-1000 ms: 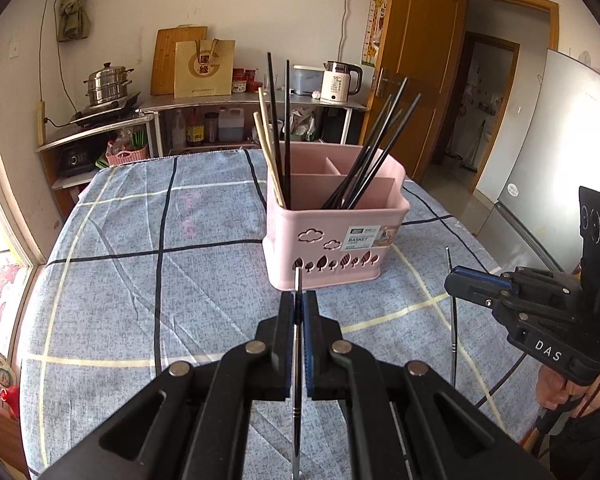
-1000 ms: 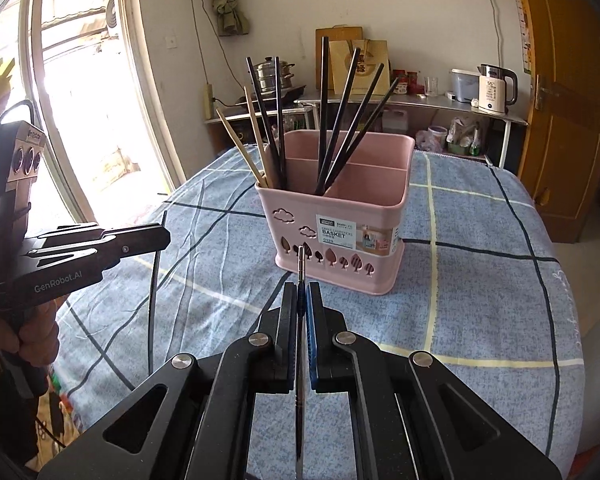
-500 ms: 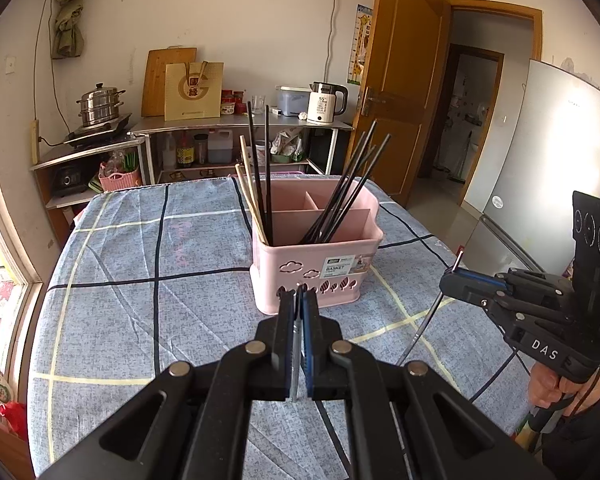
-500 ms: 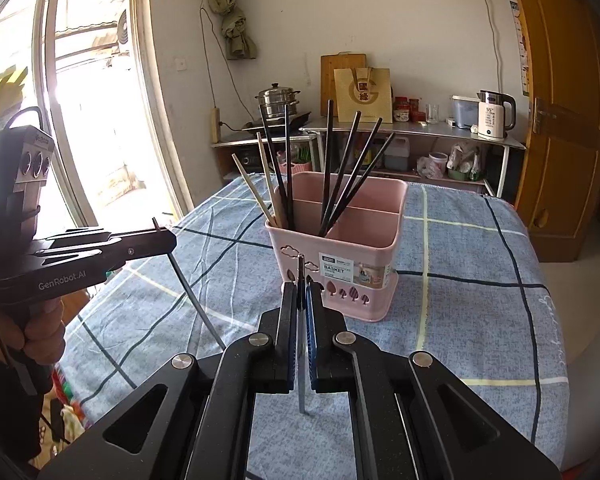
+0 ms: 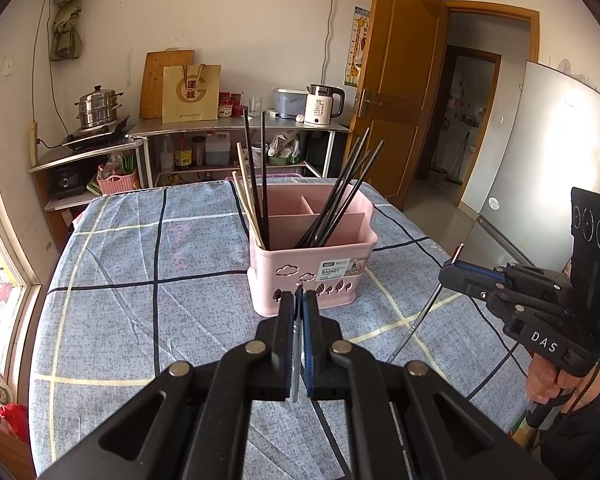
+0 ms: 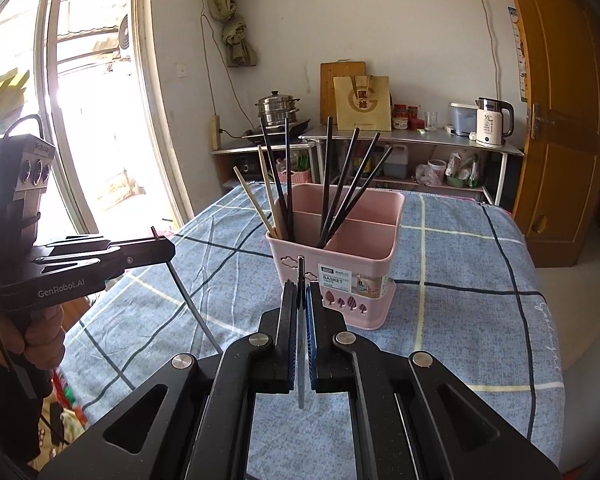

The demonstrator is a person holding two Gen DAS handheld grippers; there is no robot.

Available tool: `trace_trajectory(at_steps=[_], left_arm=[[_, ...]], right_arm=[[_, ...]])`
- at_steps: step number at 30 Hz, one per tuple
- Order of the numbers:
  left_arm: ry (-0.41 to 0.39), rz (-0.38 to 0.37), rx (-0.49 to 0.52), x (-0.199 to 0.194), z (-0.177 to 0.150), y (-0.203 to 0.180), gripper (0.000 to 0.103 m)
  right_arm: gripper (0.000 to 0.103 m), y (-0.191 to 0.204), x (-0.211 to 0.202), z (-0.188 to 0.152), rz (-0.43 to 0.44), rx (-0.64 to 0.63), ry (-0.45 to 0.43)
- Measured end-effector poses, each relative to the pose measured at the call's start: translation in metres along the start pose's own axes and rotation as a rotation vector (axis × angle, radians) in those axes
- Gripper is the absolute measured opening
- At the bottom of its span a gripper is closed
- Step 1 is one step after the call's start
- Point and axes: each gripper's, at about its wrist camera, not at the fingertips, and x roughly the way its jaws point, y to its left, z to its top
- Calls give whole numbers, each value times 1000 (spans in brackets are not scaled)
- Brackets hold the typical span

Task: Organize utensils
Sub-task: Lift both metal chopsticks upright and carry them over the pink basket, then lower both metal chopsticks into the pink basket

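Observation:
A pink utensil basket (image 5: 312,264) stands on the blue checked tablecloth (image 5: 140,312), holding several black and wooden chopsticks (image 5: 340,196) in its compartments. It also shows in the right wrist view (image 6: 340,272). My left gripper (image 5: 299,300) is shut on a grey metal chopstick (image 5: 297,356), held above the cloth just before the basket. My right gripper (image 6: 301,296) is shut on another metal chopstick (image 6: 301,364). From the left wrist view the right gripper (image 5: 452,274) is at the right, its chopstick (image 5: 418,320) slanting down. The left gripper (image 6: 168,248) shows at left in the right wrist view.
Shelves behind the table carry a steel steamer pot (image 5: 98,106), a paper bag (image 5: 191,94), a white kettle (image 5: 322,106) and bottles. A wooden door (image 5: 396,100) and a refrigerator (image 5: 540,148) stand to the right. A bright window (image 6: 88,92) is on the left.
Both grippers have risen and drawn back from the basket with their chopsticks. The chopsticks have tilted from hanging straight down to slanting.

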Motion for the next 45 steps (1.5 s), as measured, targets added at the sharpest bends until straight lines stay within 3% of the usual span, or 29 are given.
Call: trace_trajectory(at_steps=[12,29,38,45], left_arm=[[-27,-5,10,-2,37,0,4],[-105,-2,26,0,119,1,4],[-106,14,24,21,138,12,4],[-98,-3,0,42,140,21,4]], right_arm=[[4,-1,2,29,-4,-20,-39],[4,8,11,100,23,-51,-159],[4,6,23,120,9,-46,-202],[4,-1,43,119,-7,-34,-187]])
